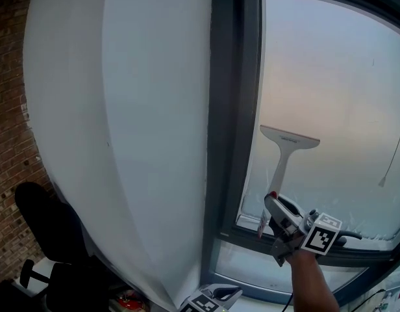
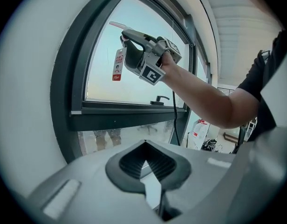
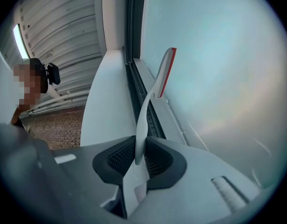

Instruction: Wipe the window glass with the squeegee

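1. R gripper (image 1: 273, 208): fingers closed narrow on the handle end of the squeegee (image 1: 286, 158); right gripper view shows the handle pinched between the pads.
2. Squeegee long axis runs up and away from the fingers, near upright. Blade is crosswise at the top, on the lower-left part of the window glass (image 1: 343, 90), just beside the window frame (image 1: 229, 109).
3. Blade looks to be on the glass, but contact can't be confirmed.
4. L gripper (image 1: 212, 299): low, well apart from the glass, fingers together w/ nothing between. R is the nearer, working one.
5. Next, prob.: drag the blade along the pane, keeping the edge flat.
6. Red tag (image 2: 118, 65) hangs off R gripper.
7. Containers: white jug (image 2: 198, 129) in the bkgd, contents can't tell.
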